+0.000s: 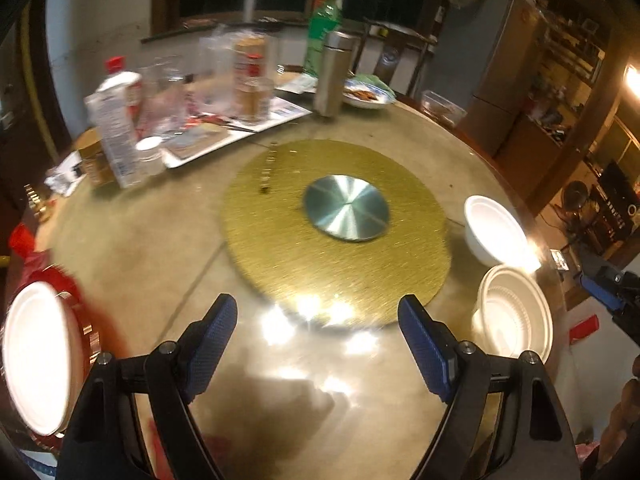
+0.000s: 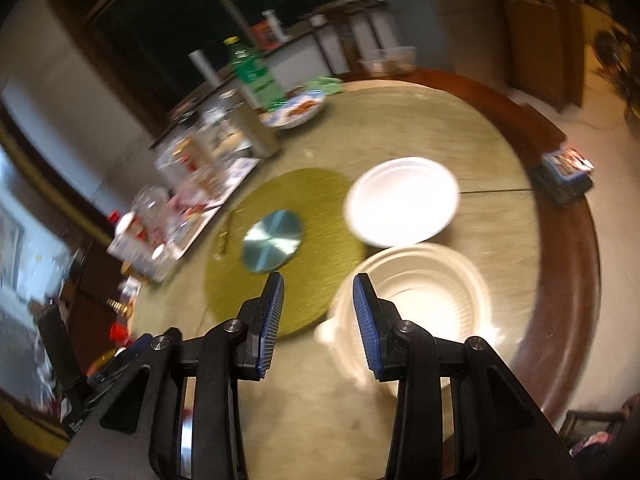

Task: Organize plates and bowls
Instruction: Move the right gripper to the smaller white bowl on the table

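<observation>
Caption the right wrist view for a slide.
Empty right claw above a round table, near a stack of white bowls beside a single white bowl.

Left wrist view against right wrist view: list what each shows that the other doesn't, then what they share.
Only the left wrist view shows a white plate at the left edge, partly over something red, a white carton with a red cap, and the wide-open left gripper over bare table.

Only the right wrist view shows the narrower, empty right gripper by the bowl stack, and a small blue box at the table's rim.

Both show the gold mat, its metal disc, the stacked white bowls, a single white bowl and the green bottle.
</observation>
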Demonstrator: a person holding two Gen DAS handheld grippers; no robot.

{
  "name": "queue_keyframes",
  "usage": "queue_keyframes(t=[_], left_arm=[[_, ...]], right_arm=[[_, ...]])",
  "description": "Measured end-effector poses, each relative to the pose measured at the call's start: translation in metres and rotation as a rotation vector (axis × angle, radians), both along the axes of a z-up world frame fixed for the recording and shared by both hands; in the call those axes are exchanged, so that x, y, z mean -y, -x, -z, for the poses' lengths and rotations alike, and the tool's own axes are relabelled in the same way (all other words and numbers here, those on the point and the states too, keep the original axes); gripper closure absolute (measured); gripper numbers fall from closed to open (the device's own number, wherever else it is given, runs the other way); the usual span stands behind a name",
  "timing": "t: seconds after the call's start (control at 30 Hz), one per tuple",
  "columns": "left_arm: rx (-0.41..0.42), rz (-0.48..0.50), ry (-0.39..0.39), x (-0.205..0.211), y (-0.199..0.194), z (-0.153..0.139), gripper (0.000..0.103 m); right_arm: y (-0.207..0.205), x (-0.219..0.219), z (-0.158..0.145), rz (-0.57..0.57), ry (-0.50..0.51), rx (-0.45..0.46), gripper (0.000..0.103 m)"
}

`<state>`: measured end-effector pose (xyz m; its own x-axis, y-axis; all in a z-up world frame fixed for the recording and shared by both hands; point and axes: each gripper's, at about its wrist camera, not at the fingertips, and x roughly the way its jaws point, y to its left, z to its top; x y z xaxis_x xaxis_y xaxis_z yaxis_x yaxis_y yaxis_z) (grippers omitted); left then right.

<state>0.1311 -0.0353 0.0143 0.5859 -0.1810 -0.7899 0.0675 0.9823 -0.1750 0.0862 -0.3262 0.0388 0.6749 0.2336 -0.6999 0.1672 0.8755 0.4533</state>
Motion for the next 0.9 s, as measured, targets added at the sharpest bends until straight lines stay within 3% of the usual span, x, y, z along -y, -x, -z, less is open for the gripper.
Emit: queue_keyframes(t=[0.23, 0.43, 0.9], left_arm=[[-0.082, 0.131, 0.011, 0.072, -0.053, 0.01, 0.02], [-0.118, 0.225, 0.021, 0.128, -0.087, 0.021, 0.02], [-0.235, 0.243, 0.059, 0.173, -0.124, 0.056, 0.02]], right_arm=[[-0.04, 0.074, 0.034, 0.102, -0.1, -0.12, 0.067], [-0.077, 0.105, 0.068, 0.132, -0.186, -0.193, 0.067], [-0.113, 0.123, 0.106, 0.141, -0.181, -0.265, 0.067]])
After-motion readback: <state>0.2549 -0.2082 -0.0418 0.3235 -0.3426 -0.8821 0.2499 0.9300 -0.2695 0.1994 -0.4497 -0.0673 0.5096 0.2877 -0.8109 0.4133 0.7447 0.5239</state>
